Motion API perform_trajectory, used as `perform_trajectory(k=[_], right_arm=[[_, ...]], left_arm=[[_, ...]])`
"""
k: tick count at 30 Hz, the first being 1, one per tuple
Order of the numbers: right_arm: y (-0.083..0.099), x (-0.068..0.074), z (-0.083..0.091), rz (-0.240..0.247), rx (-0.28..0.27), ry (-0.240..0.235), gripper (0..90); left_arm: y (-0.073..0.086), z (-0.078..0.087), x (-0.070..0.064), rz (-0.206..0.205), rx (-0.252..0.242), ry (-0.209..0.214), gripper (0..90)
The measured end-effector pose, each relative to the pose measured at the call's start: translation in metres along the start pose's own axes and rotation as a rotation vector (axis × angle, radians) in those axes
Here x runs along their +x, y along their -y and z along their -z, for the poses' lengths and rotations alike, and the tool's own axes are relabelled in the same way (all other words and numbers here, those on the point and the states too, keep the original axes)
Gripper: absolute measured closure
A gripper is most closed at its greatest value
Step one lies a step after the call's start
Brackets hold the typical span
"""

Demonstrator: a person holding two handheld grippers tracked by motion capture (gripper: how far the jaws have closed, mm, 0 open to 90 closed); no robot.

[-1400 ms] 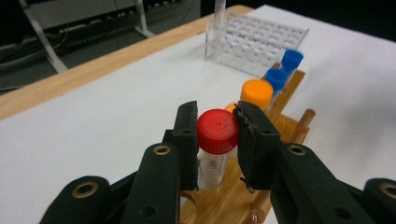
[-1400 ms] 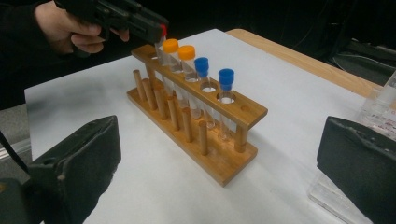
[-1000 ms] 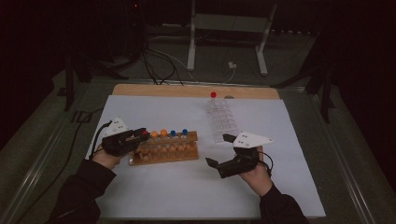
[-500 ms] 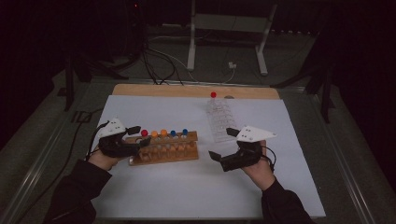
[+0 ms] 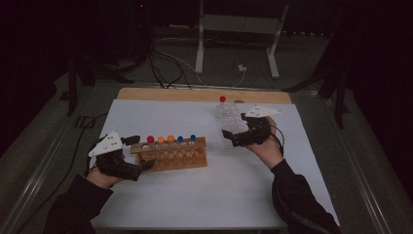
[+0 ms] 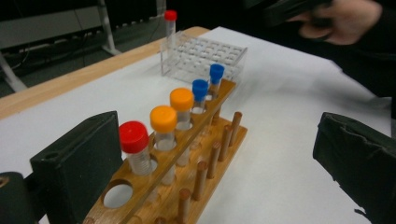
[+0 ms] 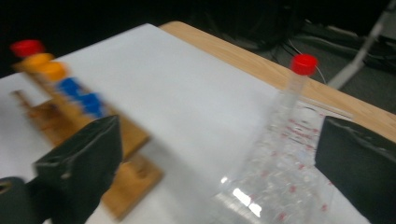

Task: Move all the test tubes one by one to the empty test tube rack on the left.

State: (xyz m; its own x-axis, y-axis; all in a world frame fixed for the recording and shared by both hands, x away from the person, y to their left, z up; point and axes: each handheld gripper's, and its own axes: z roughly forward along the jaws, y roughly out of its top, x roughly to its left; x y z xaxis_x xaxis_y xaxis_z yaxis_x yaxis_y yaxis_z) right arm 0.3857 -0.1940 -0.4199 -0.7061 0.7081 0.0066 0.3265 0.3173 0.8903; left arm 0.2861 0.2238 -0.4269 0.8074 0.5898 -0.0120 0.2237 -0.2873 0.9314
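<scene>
- Table [image 5: 160, 204] – white sheet over it, wooden edge showing at the far side.
- Wooden rack [image 5: 170, 153] left of centre; holds five capped tubes in a row: red [image 5: 150, 139], two orange, two blue. In the left gripper view the red one [image 6: 134, 139] stands nearest, with an empty hole in front of it.
- Clear rack [image 5: 230, 122] right of centre, toward the far edge – one red-capped tube [image 5: 222, 99] upright at its far corner.
- Left gripper [image 5: 139, 153] at the wooden rack's left end, jaws wide apart, one each side of the end, nothing clamped.
- Right gripper [image 5: 233, 137] at the clear rack's near edge, jaws apart, holding nothing; the clear rack [image 7: 280, 177] sits between them, view blurred.
</scene>
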Motion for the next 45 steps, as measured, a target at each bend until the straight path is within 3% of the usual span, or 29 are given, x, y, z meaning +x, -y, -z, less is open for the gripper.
perform_trajectory(k=[4, 13, 17, 22, 28, 34, 38, 45], right_arm=[[-0.005, -0.016, -0.021, -0.021, 0.046, 0.021, 7.3], [-0.015, -0.051, -0.066, -0.102, 0.113, 0.063, 35.8], [-0.016, -0.061, -0.081, -0.075, 0.140, 0.090, 47.4], [-0.023, -0.063, -0.097, -0.056, 0.178, 0.122, 52.9], [-0.025, -0.068, -0.113, -0.106, 0.231, 0.144, 62.9], [-0.023, -0.070, -0.120, -0.141, 0.228, 0.143, 71.7], [-0.023, -0.068, -0.122, -0.136, 0.219, 0.143, 73.2], [-0.024, -0.065, -0.121, -0.084, 0.214, 0.163, 74.8]], left_arm=[[0.000, 0.002, 0.001, 0.004, -0.013, -0.012, 2.1], [0.001, 0.006, 0.003, 0.021, -0.028, -0.021, 2.1], [0.001, 0.006, 0.004, 0.025, -0.041, -0.035, 2.1], [0.000, 0.007, 0.005, 0.025, -0.043, -0.036, 2.2], [0.000, 0.007, 0.005, 0.022, -0.042, -0.033, 2.2], [0.001, 0.007, 0.005, 0.021, -0.040, -0.034, 2.2], [0.001, 0.006, 0.005, 0.020, -0.037, -0.033, 2.2], [0.002, 0.005, 0.006, 0.026, -0.039, -0.031, 2.2]])
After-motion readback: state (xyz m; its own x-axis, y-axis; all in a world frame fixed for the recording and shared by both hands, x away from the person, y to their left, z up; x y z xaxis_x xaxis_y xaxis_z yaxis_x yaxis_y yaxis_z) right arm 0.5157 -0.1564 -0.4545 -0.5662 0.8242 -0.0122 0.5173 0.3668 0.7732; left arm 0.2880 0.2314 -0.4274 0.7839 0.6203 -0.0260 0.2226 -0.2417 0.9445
